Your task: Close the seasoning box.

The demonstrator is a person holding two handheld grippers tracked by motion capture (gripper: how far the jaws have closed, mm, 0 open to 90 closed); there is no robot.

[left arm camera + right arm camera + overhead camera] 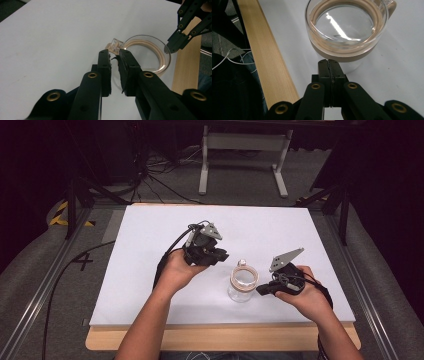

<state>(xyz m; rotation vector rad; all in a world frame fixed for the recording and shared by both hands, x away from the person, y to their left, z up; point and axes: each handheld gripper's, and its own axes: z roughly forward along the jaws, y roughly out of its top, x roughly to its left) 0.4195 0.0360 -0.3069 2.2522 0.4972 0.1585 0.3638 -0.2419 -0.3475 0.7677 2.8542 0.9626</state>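
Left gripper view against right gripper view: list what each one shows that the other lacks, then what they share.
Left gripper view alone: the small clear knob at the jar's far rim, just beyond its own jaws, which stand slightly apart, and the other gripper coming in at the upper right, its tips at the jar's rim.

Right gripper view alone: its own jaws pressed together just short of the jar, with white wires and dark cloth past the table edge.

Both: the glass jar with its tan ring, the white table and its wooden edge.
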